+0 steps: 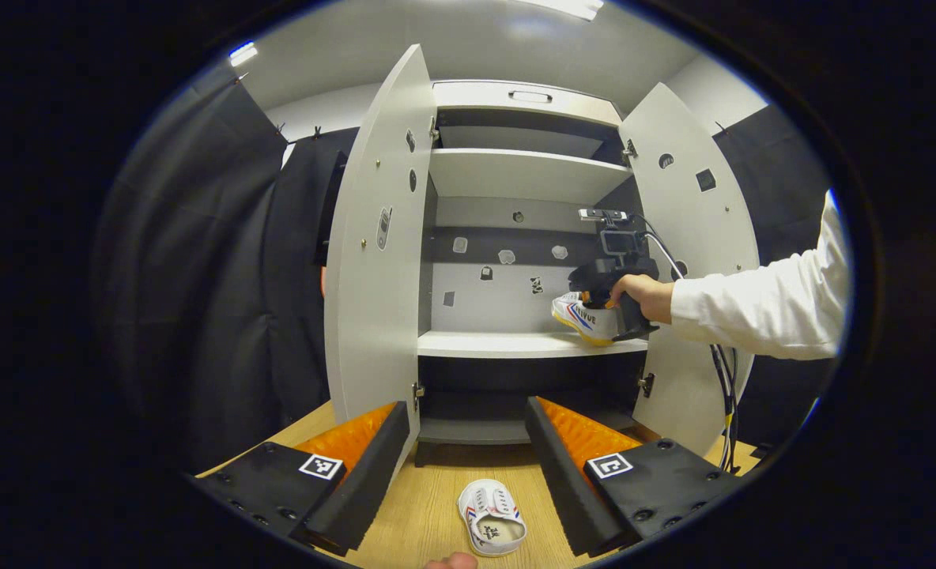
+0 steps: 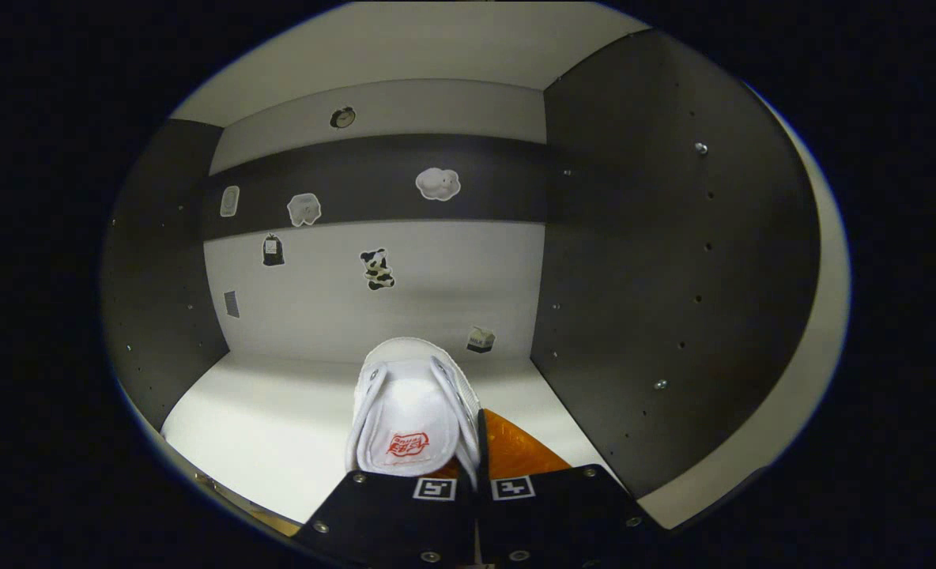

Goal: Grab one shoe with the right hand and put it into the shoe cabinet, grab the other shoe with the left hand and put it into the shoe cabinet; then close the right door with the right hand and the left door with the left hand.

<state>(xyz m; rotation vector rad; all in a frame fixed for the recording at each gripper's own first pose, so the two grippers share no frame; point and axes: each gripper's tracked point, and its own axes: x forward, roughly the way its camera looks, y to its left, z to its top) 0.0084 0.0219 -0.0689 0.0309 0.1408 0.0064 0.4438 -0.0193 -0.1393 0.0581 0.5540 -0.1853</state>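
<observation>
the right gripper [image 1: 604, 304] clamps the first shoe [image 2: 411, 411] just above the cabinet's middle shelf [image 1: 507, 344], release due next; the left gripper [image 1: 468, 454] gapes over the second shoe [image 1: 491, 516].

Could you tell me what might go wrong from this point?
1. The held shoe sits near the front edge of the middle shelf; released there, it might tip off or block the right door.
2. The right gripper pinches only the shoe's side wall, so it may slip.
3. The left gripper is open above the second shoe, not yet aligned.
</observation>
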